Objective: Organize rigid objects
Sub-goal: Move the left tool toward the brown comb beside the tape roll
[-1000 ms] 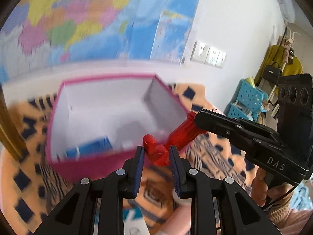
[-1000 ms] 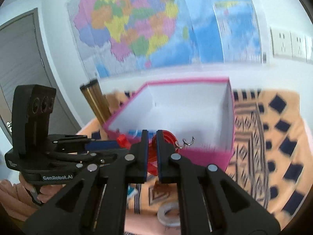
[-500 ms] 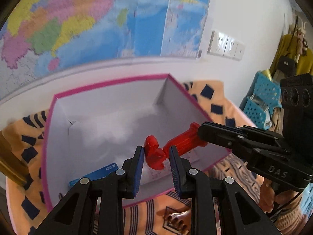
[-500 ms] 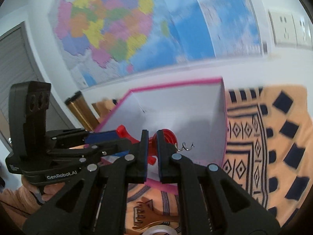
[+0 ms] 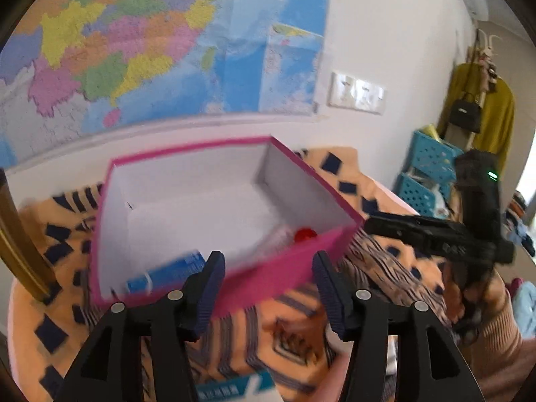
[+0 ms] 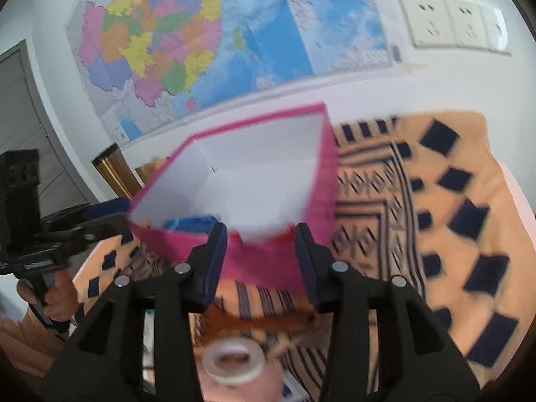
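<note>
A pink box with white inside point(image 5: 288, 261) stands on the patterned cloth; it also shows in the right wrist view point(image 6: 268, 261). A red tool point(image 5: 305, 234) lies inside it near the front right wall, mostly hidden, beside a blue packet point(image 5: 164, 274). My left gripper point(image 5: 268, 288) is open and empty, just in front of the box's near wall. My right gripper point(image 6: 263, 258) is open and empty, at the box's near corner. The right gripper also shows in the left wrist view point(image 5: 435, 238).
A roll of white tape point(image 6: 232, 361) lies on the orange patterned cloth point(image 6: 452, 217) below my right gripper. A brass tube point(image 5: 16, 241) stands left of the box. A wall map and sockets are behind. Blue crates point(image 5: 425, 174) stand at the right.
Both grippers have opened and let go of the red tool, which now lies in the box. Both have drawn back from over the box to its near side.
</note>
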Tool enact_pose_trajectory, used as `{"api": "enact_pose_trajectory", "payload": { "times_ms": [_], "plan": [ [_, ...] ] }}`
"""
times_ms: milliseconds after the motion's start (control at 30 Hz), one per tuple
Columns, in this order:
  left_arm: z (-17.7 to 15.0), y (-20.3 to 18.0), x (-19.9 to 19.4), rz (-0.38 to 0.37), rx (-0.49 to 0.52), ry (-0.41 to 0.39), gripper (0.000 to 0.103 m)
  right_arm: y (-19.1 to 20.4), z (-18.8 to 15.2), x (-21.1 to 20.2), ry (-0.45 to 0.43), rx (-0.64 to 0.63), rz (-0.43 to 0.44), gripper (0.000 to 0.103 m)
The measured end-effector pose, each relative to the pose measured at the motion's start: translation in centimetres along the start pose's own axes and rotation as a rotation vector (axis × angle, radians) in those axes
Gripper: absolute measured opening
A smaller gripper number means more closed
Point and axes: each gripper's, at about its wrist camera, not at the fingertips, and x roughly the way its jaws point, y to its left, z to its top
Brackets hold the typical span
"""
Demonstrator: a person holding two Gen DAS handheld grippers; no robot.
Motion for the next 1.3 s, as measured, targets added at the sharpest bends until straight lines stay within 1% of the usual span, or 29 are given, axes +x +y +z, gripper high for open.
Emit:
{"api": "enact_pose_trajectory", "payload": {
  "times_ms": [133, 300, 367, 467, 600, 867, 1067, 1267, 1300],
  "plan": [
    [-2.4, -0.4, 1.4, -0.009, -0.014, 0.083, 0.056, -1.7, -2.0, 0.7, 0.069, 0.045, -0.031, 0.044],
    [-5.2, -0.6, 3.5, -0.044, -0.063, 0.191, 0.056, -3.1, -4.4, 2.3, 0.150, 0.105, -0.026, 0.045],
    [-6.0, -0.6, 4.3, -0.052, -0.078, 0.229, 0.056, -3.3, -5.0, 2.8, 0.167, 0.115, -0.024, 0.050],
    [-6.8, -0.8, 5.3, -0.074, -0.097, 0.278, 0.056, -3.6, -5.7, 3.4, 0.191, 0.123, -0.025, 0.051],
    [-7.4, -1.1, 6.4, -0.078, -0.110, 0.326, 0.056, -3.9, -6.4, 4.1, 0.211, 0.138, -0.025, 0.051],
    [-7.9, -1.0, 7.0, -0.077, -0.125, 0.342, 0.056, -3.9, -6.6, 4.4, 0.211, 0.139, -0.024, 0.051],
    [-8.0, -0.5, 7.8, -0.102, -0.158, 0.376, 0.056, -3.9, -6.5, 4.8, 0.207, 0.125, -0.029, 0.051],
    [-7.9, -0.2, 8.2, -0.131, -0.192, 0.378, 0.056, -3.3, -6.3, 5.8, 0.221, 0.095, -0.024, 0.051],
    [-7.8, -0.3, 8.3, -0.135, -0.192, 0.379, 0.054, -3.2, -6.3, 5.8, 0.223, 0.085, -0.028, 0.051]
  ]
}}
